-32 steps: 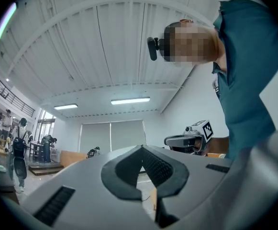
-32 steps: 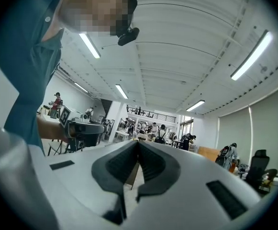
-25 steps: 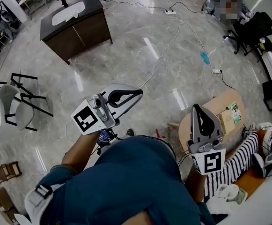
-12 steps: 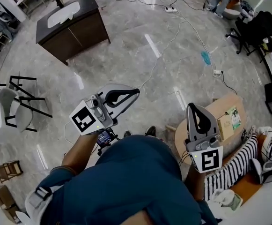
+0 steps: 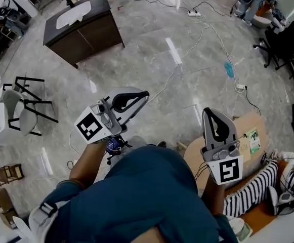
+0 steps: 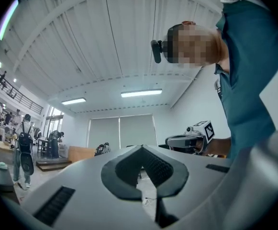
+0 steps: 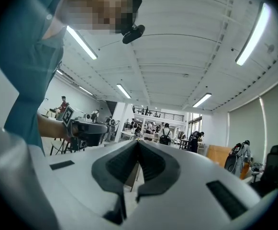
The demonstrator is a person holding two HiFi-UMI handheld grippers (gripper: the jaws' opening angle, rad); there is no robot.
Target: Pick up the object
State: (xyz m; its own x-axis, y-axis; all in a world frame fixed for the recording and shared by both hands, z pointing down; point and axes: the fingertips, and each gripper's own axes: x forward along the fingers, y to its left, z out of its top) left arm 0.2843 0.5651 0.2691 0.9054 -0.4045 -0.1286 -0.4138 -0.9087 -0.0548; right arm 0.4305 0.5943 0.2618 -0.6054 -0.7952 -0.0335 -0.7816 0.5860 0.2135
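The person wears a dark teal short-sleeved shirt [image 5: 147,196], and the pale grey left gripper [image 5: 147,92] and right gripper [image 5: 211,110] have black-and-white marker cubes [image 5: 89,127].

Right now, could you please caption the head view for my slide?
Person holds left gripper and right gripper, both shut and empty, over a marble floor, dark cabinet beyond.

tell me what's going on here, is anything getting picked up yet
Not yet. A person in a teal top stands on a marble floor with a gripper in each hand, held out in front of the body. The left gripper and the right gripper both have their jaws together with nothing between them. A wooden table with a small box on it stands just past the right gripper, but neither gripper touches anything.
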